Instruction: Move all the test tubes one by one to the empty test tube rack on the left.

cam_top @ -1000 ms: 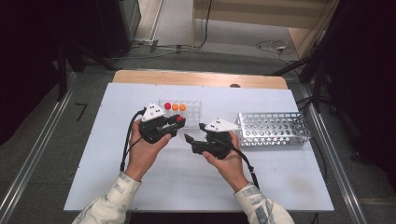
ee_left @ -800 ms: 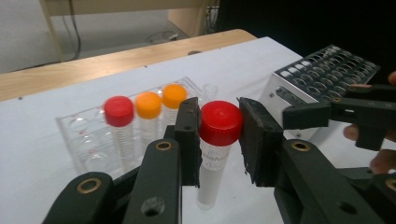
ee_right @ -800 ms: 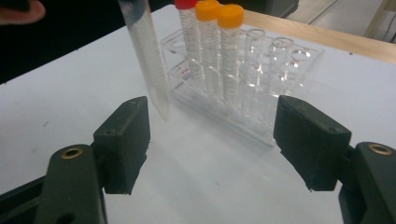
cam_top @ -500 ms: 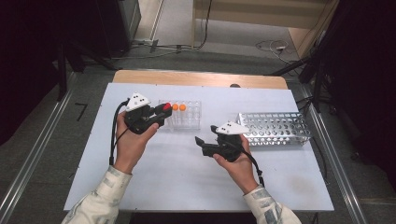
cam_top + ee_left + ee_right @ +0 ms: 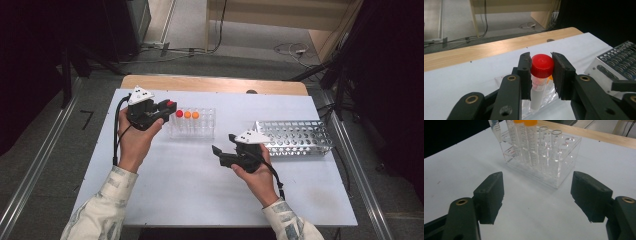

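My left tongs (image 5: 167, 106) clamped on red-capped tube (image 5: 540, 75), held at left end of clear rack (image 5: 197, 129). Two orange-capped tubes (image 5: 191, 115) stand in that rack. My right tongs (image 5: 219, 152) spread wide, empty, over white counter (image 5: 175, 185). Metal rack (image 5: 295, 137) far right.

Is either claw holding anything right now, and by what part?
The left claw grips a red-capped tube by its cap, jaws on either side. The right claw is open and holds nothing.
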Action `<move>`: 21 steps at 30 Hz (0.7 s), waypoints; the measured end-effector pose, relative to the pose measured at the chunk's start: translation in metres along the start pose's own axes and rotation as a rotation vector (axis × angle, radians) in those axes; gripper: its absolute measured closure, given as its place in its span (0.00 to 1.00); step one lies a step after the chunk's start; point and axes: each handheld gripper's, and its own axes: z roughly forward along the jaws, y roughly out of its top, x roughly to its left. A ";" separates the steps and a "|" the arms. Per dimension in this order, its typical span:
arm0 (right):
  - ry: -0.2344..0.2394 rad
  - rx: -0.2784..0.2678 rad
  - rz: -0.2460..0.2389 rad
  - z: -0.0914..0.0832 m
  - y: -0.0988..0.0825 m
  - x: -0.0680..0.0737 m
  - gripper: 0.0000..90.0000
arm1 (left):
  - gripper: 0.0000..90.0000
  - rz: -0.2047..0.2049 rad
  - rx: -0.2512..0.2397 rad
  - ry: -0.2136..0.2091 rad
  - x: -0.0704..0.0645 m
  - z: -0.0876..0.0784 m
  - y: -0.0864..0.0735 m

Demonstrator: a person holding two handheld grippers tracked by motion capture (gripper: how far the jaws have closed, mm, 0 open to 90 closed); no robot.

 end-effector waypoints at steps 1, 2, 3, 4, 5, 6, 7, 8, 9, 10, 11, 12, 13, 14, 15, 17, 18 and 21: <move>-0.002 -0.002 -0.001 0.000 0.000 0.000 0.28 | 0.79 -0.001 -0.004 0.009 0.002 0.001 0.001; -0.003 -0.002 0.000 -0.001 0.000 -0.001 0.28 | 0.79 -0.003 -0.005 0.019 0.004 0.002 0.002; -0.003 -0.002 0.004 -0.001 0.000 -0.001 0.28 | 0.79 -0.007 -0.008 0.025 0.007 0.003 0.002; -0.004 -0.003 0.006 -0.001 0.000 -0.001 0.28 | 0.79 -0.009 -0.009 0.031 0.009 0.004 0.003; -0.003 -0.005 0.007 -0.002 0.000 -0.001 0.28 | 0.79 -0.013 -0.010 0.037 0.011 0.005 0.003; -0.002 -0.008 0.005 -0.002 0.000 -0.002 0.28 | 0.79 -0.021 -0.010 0.040 0.013 0.006 0.003; -0.003 -0.008 0.008 -0.002 0.000 -0.002 0.28 | 0.79 -0.024 -0.010 0.045 0.015 0.008 0.003; -0.005 -0.006 0.009 -0.002 0.000 -0.002 0.28 | 0.79 -0.026 -0.010 0.048 0.017 0.009 0.002; -0.008 -0.004 0.009 -0.003 0.000 -0.003 0.28 | 0.79 -0.031 -0.011 0.049 0.018 0.010 0.002; -0.010 -0.005 0.007 -0.002 0.000 -0.003 0.28 | 0.79 -0.035 -0.014 0.050 0.019 0.011 0.002; -0.010 -0.004 0.005 -0.002 -0.001 -0.004 0.28 | 0.79 -0.036 -0.017 0.052 0.020 0.012 0.002; -0.010 -0.004 0.008 -0.002 -0.001 -0.004 0.28 | 0.79 -0.038 -0.020 0.053 0.021 0.013 0.002; -0.010 -0.005 0.009 -0.002 -0.001 -0.004 0.28 | 0.79 -0.039 -0.024 0.049 0.022 0.014 0.002; -0.011 -0.006 0.011 -0.003 -0.001 -0.004 0.28 | 0.79 -0.039 -0.024 0.045 0.022 0.015 0.002; -0.012 -0.007 0.011 -0.003 -0.001 -0.005 0.28 | 0.79 -0.038 -0.023 0.047 0.022 0.016 0.001; -0.013 -0.010 0.009 -0.003 0.000 -0.005 0.28 | 0.79 -0.031 -0.016 0.051 0.022 0.018 0.000; -0.013 -0.011 0.009 -0.003 0.000 -0.005 0.28 | 0.79 -0.026 -0.011 0.053 0.021 0.019 -0.001; -0.014 -0.011 0.009 -0.003 -0.001 -0.006 0.28 | 0.78 -0.004 0.000 0.061 0.018 0.022 -0.004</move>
